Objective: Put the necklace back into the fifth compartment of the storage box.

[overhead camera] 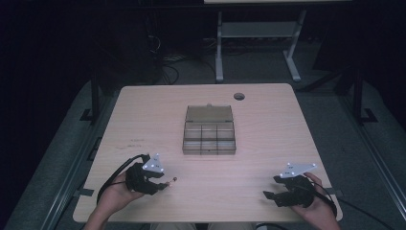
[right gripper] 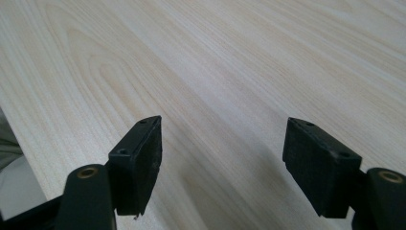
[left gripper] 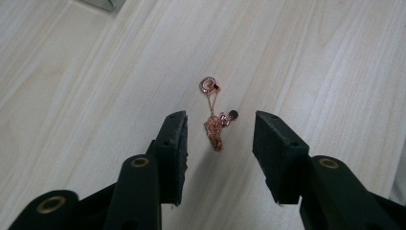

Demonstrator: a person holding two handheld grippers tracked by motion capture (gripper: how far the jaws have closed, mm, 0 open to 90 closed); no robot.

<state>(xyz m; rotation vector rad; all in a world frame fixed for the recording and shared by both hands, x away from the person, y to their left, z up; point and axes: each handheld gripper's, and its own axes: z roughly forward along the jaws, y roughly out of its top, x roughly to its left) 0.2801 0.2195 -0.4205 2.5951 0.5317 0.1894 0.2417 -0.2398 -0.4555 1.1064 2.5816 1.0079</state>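
Left tongs (left gripper: pixel 220 129) parted, rose-gold necklace (left gripper: pixel 214 117) lying between their tips, right tongs (right gripper: pixel 222 143) spread wide.

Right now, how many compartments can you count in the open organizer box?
6 visible in the clear organizer box at table centre: a back row of three and a front row of three, all looking empty. Its lid is folded open behind. Finer dividers may be unresolved from the high view.

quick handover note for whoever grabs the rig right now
Left gripper: open, jaws either side of the necklace, which lies on the table, not gripped.
Right gripper: open, holds nothing, above bare table near the right front edge.
Box: mid-table, lid open, compartments look empty.
Done: box opened, left gripper lined up.
Left, likely: close on the necklace, lift it, place it in a compartment.
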